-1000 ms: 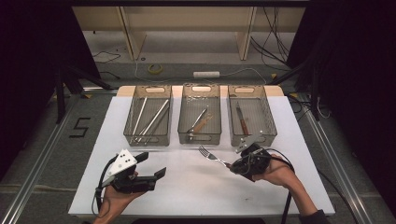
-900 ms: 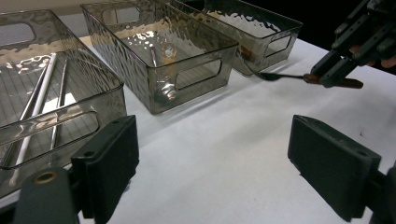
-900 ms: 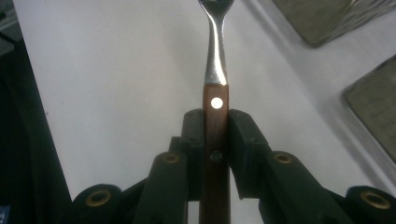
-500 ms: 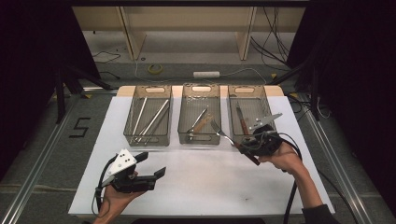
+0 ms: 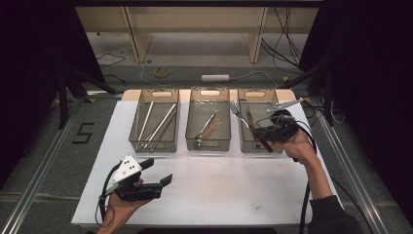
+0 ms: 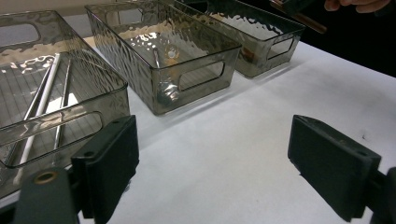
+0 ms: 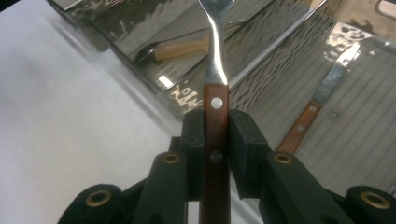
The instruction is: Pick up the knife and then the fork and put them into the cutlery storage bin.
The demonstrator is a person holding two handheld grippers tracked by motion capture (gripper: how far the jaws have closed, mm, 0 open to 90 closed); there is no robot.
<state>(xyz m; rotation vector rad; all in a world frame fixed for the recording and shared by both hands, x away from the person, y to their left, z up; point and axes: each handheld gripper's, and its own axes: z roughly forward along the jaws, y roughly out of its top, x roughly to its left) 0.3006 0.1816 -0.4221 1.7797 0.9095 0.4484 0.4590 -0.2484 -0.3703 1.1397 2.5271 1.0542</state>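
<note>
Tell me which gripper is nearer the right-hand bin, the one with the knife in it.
Right. The right gripper, shut on a wooden-handled fork, hovers over the right-hand bin. The left gripper sits open near the table's front left, well away from it.

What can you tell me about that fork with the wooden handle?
The fork has a shiny metal neck and tines and a reddish-brown wooden handle with pale metal rivets. The right gripper clamps the handle between its two black jaws. In the high view the fork is held in the air, slanted, tines pointing away from the person, over the right-hand bin, where a knife with a similar handle lies.
</note>
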